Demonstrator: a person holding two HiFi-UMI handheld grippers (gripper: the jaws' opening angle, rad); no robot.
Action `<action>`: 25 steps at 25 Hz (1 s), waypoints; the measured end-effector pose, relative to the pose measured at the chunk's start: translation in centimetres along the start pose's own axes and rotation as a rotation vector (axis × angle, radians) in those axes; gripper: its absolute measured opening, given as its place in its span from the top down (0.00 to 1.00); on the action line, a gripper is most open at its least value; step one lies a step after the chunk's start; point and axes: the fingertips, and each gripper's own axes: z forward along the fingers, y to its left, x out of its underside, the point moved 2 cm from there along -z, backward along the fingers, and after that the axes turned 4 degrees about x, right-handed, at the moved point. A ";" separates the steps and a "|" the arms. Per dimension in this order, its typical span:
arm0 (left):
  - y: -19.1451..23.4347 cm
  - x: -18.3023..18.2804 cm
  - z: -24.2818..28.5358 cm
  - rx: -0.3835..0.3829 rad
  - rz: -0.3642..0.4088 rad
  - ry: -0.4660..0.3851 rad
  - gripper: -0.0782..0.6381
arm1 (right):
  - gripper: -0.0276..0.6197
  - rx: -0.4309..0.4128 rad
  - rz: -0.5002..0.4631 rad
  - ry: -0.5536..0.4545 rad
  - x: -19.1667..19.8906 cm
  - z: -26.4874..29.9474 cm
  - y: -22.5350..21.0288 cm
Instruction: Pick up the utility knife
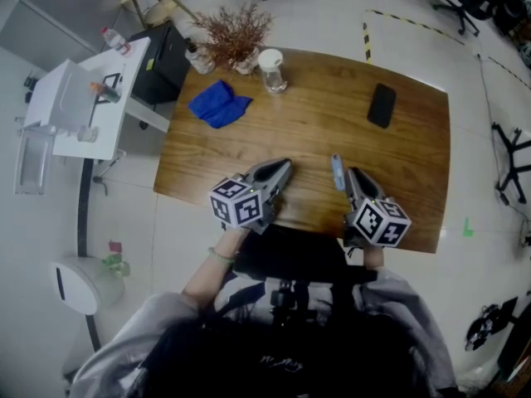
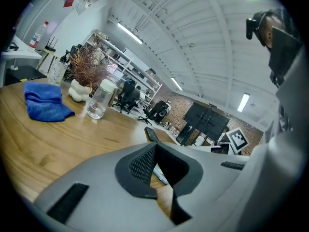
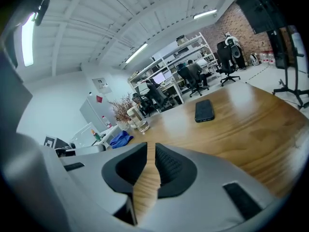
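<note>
Closest to the camera, both grippers rest at the near edge of the wooden table (image 1: 315, 114), each held from below by the person's forearms.

The left gripper (image 1: 284, 166) points up and to the right. In the left gripper view its jaws are clenched, with the tips meeting and nothing caught between them. Only a wedge of table shows through the gap lower down.

The right gripper (image 1: 353, 172) points away from the person. Its own view shows the jaws parted by a narrow slit, through which bare wood is visible. They grip nothing.

The utility knife (image 1: 338, 172), pale blue and slim, lies flat on the table just beside the left flank of the right gripper's jaws. It lies outside them, between the two grippers and nearer the right one.

Farther back, toward the right, a black phone (image 1: 382, 104) lies flat, well apart from the knife. Across from it on the left side of the table sits a crumpled blue cloth (image 1: 218, 104). Beyond the cloth a clear jar with a white lid (image 1: 271, 70) stands upright. Just left of the jar, at the far edge, is a vase of dried brown twigs (image 1: 235, 31).
</note>
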 end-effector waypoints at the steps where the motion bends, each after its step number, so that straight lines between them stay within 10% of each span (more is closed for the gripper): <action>1: 0.0 0.0 -0.1 0.000 0.003 -0.003 0.88 | 0.86 -0.004 -0.003 -0.001 0.0 -0.1 0.1; 25: 0.9 -0.2 -1.7 -0.028 -0.010 -0.043 0.88 | 0.93 -0.034 -0.074 0.072 1.2 0.6 1.8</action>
